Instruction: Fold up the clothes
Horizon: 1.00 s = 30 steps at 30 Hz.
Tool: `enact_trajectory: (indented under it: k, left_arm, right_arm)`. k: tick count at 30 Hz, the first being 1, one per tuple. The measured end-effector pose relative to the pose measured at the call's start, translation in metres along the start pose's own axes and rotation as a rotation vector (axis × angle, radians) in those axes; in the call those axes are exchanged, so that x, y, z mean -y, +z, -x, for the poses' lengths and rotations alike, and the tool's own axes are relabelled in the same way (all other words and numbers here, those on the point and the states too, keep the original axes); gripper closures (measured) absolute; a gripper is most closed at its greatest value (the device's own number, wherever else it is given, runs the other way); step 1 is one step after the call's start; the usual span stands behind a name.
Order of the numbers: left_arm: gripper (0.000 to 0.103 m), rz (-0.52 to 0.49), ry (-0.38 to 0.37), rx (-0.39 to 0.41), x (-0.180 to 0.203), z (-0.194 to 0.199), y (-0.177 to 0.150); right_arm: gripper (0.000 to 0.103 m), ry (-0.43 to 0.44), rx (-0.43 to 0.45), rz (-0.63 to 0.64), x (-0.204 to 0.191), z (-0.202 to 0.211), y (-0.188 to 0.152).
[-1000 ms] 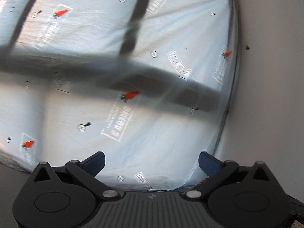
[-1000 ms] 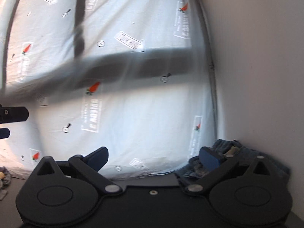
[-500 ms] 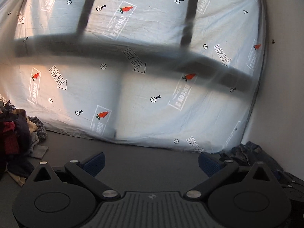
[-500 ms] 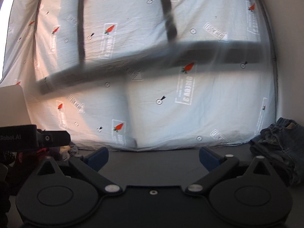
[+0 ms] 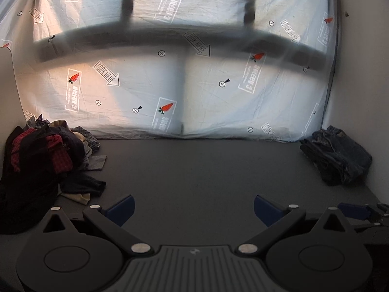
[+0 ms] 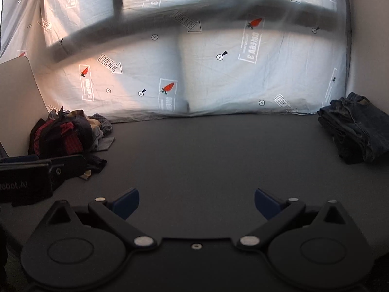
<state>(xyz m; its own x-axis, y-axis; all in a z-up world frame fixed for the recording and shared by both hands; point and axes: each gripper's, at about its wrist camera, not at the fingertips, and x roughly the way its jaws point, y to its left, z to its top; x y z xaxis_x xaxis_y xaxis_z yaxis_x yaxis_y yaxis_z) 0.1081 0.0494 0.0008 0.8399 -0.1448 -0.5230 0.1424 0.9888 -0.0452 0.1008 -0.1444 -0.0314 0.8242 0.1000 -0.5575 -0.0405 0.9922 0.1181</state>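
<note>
clothes pile [image 5: 46,155] left on table [image 5: 199,170], folded jeans [image 5: 338,155] right, sheet [image 5: 194,85] behind

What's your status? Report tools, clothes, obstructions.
Left tool open, empty. Right tool open, empty. Clothes pile untouched at left, folded jeans at right. Table between them bare, nothing in the way.

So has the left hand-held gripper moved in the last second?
Yes. The left hand-held gripper has pulled back and tilted down from the printed sheet; the table and jeans now show.
</note>
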Motion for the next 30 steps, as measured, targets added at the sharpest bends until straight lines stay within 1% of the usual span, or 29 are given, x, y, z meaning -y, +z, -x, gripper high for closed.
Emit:
enact_trajectory:
  k: [4,6,10,21,30]
  left_arm:
    - [0.000,0.021,-0.022,-0.052,-0.013,0.007,-0.020]
    - [0.000,0.026,-0.030,-0.064,-0.018,0.012,-0.026]
    - [0.000,0.042,-0.017,-0.079,-0.027,0.018,-0.033]
    - [0.000,0.089,0.008,-0.068,-0.048,0.037,-0.038]
    - [0.000,0.084,0.016,-0.072,-0.048,0.044,-0.039]
  right_arm:
    - [0.000,-0.027,-0.021,0.018,-0.017,0.015,-0.017]
    - [0.000,-0.026,-0.033,0.023,-0.023,0.020,-0.022]
    - [0.000,-0.036,-0.043,0.039,-0.032,0.027,-0.028]
    - [0.000,-0.026,-0.034,0.077,-0.050,0.036,-0.030]
    - [0.000,-0.025,-0.026,0.091,-0.052,0.042,-0.031]
